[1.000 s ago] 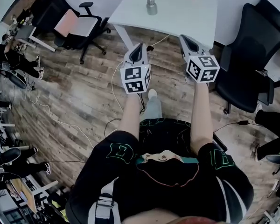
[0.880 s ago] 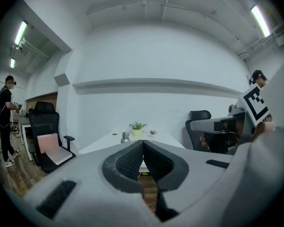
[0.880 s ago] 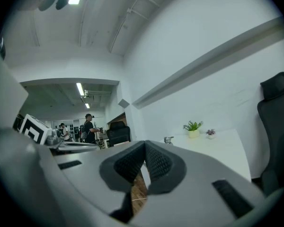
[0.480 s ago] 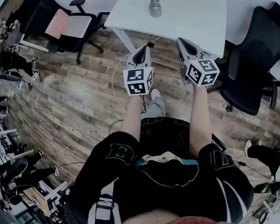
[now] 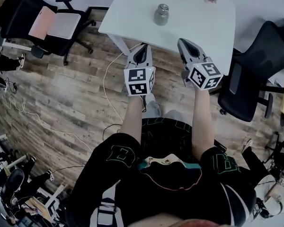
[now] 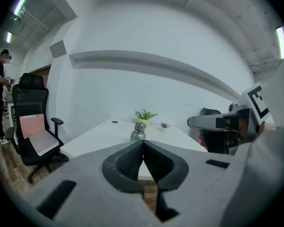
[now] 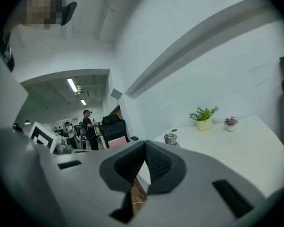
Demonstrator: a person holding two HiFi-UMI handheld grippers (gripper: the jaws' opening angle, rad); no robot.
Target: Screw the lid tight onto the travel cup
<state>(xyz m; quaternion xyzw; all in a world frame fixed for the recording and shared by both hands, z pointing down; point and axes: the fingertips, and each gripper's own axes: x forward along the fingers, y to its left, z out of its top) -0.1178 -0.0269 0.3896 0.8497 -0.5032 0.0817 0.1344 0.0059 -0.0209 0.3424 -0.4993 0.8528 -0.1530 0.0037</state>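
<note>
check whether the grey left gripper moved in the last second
Yes, forward: the left gripper now nearly reaches the near edge of the white table; earlier, wooden floor showed between them.

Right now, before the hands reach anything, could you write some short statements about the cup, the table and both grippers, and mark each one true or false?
1. The cup stands on the table. True.
2. The left gripper holds the cup. False: its jaws are shut on nothing, and the cup is well ahead of it.
3. The right gripper is shut and empty. True.
4. The cup lies on its side. False: it stands upright.
5. A plant in a pot stands on the table behind the cup. True.
</note>
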